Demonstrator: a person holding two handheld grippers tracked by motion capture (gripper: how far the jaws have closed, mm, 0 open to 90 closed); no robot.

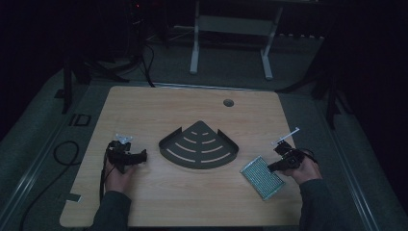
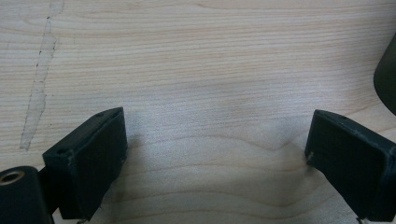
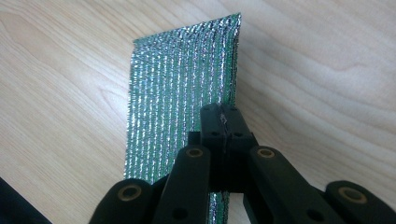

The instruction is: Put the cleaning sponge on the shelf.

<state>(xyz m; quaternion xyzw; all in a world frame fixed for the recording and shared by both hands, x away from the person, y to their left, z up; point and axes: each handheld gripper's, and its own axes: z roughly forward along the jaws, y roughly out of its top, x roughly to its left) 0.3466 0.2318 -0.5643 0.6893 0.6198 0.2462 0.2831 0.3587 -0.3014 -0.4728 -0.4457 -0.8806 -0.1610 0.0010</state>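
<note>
Silvery foil pad (image 3: 180,93), right of the dark corner shelf (image 1: 199,144): your right hand-held gripper (image 3: 224,122) pinches its edge; left hand-held gripper (image 2: 215,154) gapes empty

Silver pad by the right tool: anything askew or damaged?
Nothing damaged. The silver pad is pinched at one edge by the shut right tool and tilts off the table at that side. A pale scuff streak marks the wood.
</note>
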